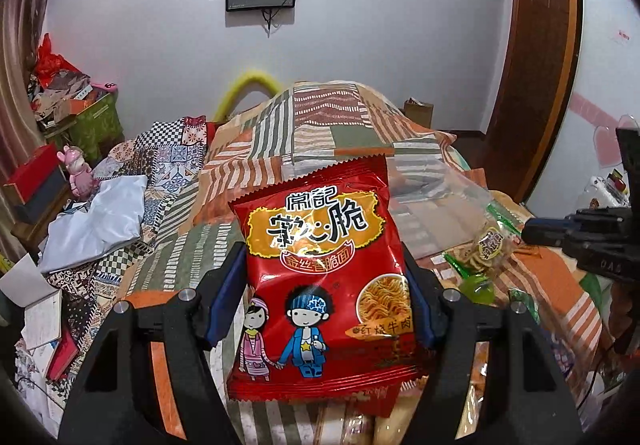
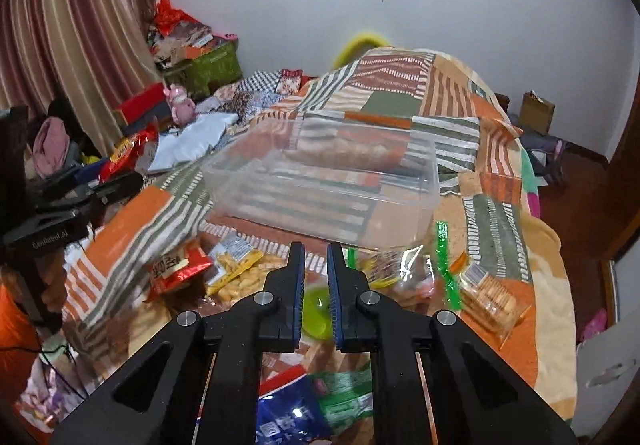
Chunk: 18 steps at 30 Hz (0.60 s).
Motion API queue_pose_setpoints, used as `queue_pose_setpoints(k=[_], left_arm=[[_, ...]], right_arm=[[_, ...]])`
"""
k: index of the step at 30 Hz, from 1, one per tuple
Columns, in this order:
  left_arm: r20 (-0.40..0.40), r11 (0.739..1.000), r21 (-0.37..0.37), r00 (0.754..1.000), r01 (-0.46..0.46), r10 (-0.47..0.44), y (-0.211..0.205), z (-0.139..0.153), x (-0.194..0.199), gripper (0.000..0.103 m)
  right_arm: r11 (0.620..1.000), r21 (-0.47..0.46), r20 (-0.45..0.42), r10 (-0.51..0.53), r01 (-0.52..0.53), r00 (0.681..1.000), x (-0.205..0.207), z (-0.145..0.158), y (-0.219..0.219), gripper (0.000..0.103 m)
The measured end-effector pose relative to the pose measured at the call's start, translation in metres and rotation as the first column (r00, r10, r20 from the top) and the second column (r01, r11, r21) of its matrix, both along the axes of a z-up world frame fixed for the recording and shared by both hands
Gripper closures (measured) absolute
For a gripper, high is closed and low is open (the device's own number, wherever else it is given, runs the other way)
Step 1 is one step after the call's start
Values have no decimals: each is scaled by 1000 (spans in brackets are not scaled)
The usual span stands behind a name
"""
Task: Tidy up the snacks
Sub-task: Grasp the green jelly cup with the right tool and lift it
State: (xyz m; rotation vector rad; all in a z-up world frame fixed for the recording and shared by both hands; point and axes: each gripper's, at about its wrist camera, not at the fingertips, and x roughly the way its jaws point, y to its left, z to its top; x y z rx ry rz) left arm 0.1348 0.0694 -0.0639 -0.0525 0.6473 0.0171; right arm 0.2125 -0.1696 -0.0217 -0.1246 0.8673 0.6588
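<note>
My left gripper (image 1: pixel 324 269) is shut on a red crispy-noodle snack bag (image 1: pixel 320 277) and holds it upright above the bed. In the right wrist view the left gripper (image 2: pixel 120 181) shows at the left with the red bag (image 2: pixel 128 149). My right gripper (image 2: pixel 316 249) is empty, its fingers a narrow gap apart, over a pile of snacks: a red packet (image 2: pixel 176 269), a yellow cracker packet (image 2: pixel 236 265), a biscuit packet (image 2: pixel 488 297), a green jelly cup (image 2: pixel 316 309) and a blue packet (image 2: pixel 288 413). A clear plastic box (image 2: pixel 324 181) stands empty just beyond the pile.
The patchwork quilt (image 2: pixel 400 93) humps up behind the box. A biscuit packet (image 1: pixel 492 245) and green jelly cup (image 1: pixel 476 289) lie right of the held bag. Clutter, boxes and a pink toy (image 1: pixel 78 173) line the left side. A door (image 1: pixel 532 45) is at right.
</note>
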Motion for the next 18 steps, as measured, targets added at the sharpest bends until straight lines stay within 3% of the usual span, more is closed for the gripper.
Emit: queue_pose_setpoints(k=[2, 4, 6, 7, 18], left_arm=[[-5, 1000, -4, 1000, 0, 0, 0, -2, 1, 33], [-14, 1000, -8, 1000, 1, -1, 1, -7, 1, 33], [-32, 1000, -17, 999, 4, -4, 1, -12, 1, 33], [-40, 1000, -21, 999, 5, -6, 2, -14, 2, 33], [-75, 1000, -21, 997, 18, -20, 2, -31, -3, 33]], right_arm=[[1000, -20, -42, 12, -13, 999, 3, -11, 2, 91], [999, -28, -69, 23, -25, 997, -1, -21, 0, 82], [998, -50, -67, 38, -41, 997, -8, -29, 2, 63], [997, -64, -65, 47, -51, 997, -9, -33, 6, 60], [966, -218, -157, 103, -136, 982, 8, -82, 30, 59]])
